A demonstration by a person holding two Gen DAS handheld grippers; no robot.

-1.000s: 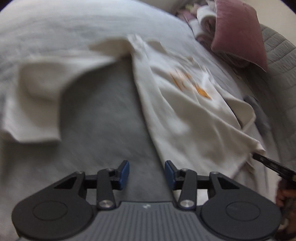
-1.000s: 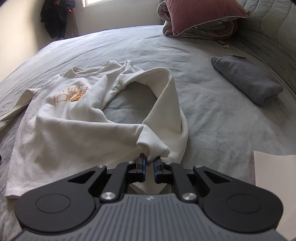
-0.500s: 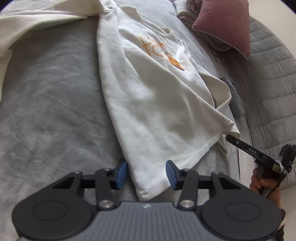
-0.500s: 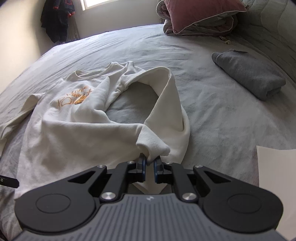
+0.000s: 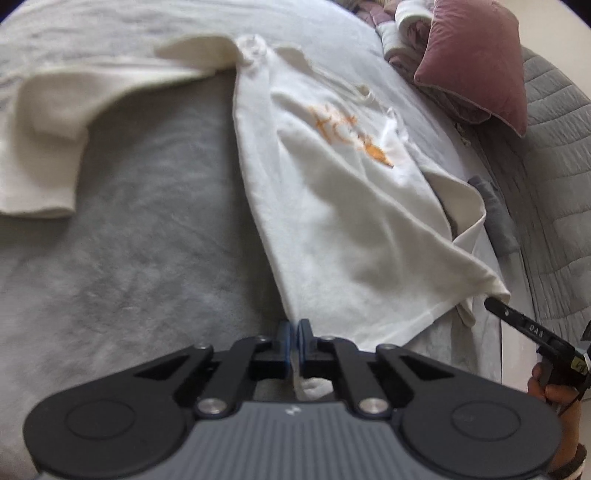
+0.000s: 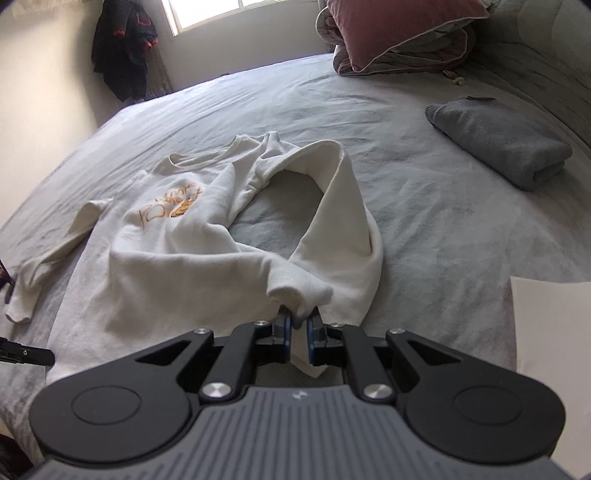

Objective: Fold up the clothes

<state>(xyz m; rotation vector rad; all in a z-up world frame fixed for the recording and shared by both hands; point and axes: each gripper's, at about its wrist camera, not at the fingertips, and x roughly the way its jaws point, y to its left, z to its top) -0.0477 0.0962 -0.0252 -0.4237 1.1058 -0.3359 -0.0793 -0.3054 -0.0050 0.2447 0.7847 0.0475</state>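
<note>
A white long-sleeved shirt [image 5: 332,206] with an orange print lies spread on a grey bed [image 5: 147,229]. My left gripper [image 5: 294,341] is shut on the shirt's bottom hem corner. My right gripper [image 6: 298,334] is shut on the opposite hem corner together with the folded-in sleeve cuff; the shirt [image 6: 177,273] stretches away from it. The right gripper also shows in the left wrist view [image 5: 496,306], at the shirt's far hem corner. One sleeve [image 5: 55,122] lies out to the left.
A folded grey garment [image 6: 498,147] lies on the bed at the right. A pink pillow [image 6: 399,26] on bundled bedding sits at the head. A white sheet [image 6: 554,325] lies at the right edge. Dark clothes [image 6: 122,48] hang by the window.
My left gripper was open beside the shirt's hem; it has closed on the hem corner. My right gripper has kept its hold and barely moved.
</note>
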